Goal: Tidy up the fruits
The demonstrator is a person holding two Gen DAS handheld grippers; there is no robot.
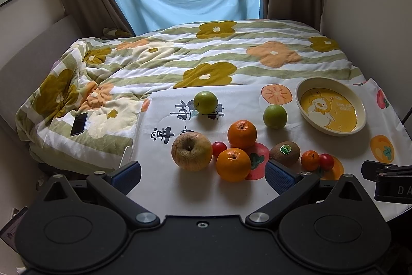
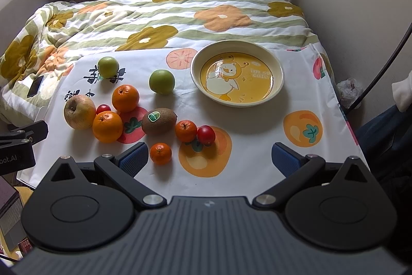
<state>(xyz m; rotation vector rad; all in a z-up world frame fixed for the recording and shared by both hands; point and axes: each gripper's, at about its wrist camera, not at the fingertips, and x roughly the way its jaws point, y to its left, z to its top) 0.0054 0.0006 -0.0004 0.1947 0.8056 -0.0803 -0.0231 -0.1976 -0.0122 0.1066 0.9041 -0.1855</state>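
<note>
Both sets of tongs are spread wide with nothing in them. The left gripper (image 1: 203, 175) hovers just short of the yellowish apple (image 1: 191, 150) and the nearer big orange (image 1: 233, 164), kiwi (image 1: 284, 153) off by its right finger. The right gripper (image 2: 209, 159) sits lowest over the cloth (image 2: 257, 125), a small mandarin (image 2: 161, 153) right beside its left finger. The duck plate (image 2: 279, 68) sits further back, nothing in it, well apart from the fruit pile.

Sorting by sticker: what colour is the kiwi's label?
Green, on the brown fuzzy kiwi; clearest in the right wrist view.
</note>
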